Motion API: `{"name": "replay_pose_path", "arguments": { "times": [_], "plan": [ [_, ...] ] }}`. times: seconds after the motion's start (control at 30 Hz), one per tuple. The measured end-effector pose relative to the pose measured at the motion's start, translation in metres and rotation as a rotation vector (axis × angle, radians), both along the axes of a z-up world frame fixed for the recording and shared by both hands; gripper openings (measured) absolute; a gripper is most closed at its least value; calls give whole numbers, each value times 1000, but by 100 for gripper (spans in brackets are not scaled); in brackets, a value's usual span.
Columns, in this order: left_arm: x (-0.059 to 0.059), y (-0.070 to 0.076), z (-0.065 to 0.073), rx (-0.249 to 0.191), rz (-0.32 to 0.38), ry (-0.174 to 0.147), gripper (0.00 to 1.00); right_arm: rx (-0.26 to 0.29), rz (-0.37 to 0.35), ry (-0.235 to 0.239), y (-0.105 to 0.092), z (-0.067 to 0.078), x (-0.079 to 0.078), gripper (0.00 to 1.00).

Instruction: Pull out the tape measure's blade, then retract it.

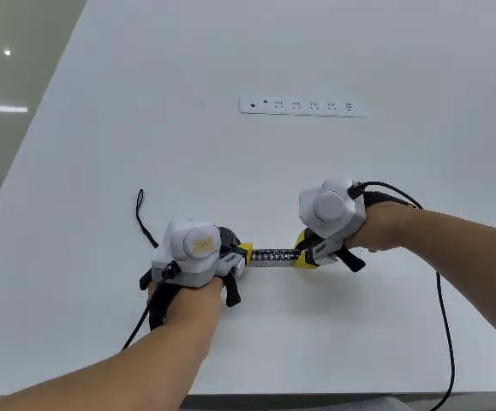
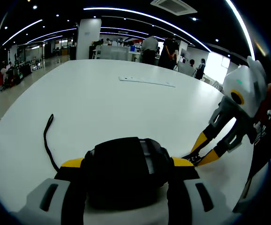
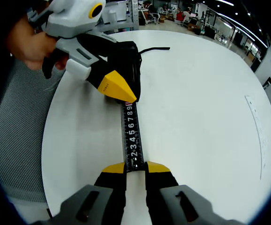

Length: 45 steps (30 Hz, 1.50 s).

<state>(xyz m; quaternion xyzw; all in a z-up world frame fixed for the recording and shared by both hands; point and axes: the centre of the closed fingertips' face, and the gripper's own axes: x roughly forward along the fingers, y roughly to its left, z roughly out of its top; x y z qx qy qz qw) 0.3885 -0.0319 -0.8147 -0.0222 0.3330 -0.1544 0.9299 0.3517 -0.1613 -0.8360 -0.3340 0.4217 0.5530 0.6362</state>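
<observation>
The blade of the tape measure carries black numbers on a white strip. In the right gripper view, 2, 3, 4, 5, 6, 7, 8 and 9 can be read, rising toward the black case. In the head view its markings are too small to read.

Tip of blade hidden between right gripper's jaws.

Head view: above, down | gripper views: low, near, seemingly face-to-face | shared: table, blade
</observation>
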Motion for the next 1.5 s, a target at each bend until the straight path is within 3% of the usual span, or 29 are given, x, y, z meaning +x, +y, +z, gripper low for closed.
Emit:
{"name": "replay_pose_path", "arguments": {
  "times": [0.53, 1.5],
  "plan": [
    [1, 0, -2, -11, -5, 12, 69, 5, -4, -4, 8, 1, 1, 14],
    [0, 0, -1, -6, -7, 0, 68, 35, -4, -1, 28, 0, 4, 14]
  ]
}}
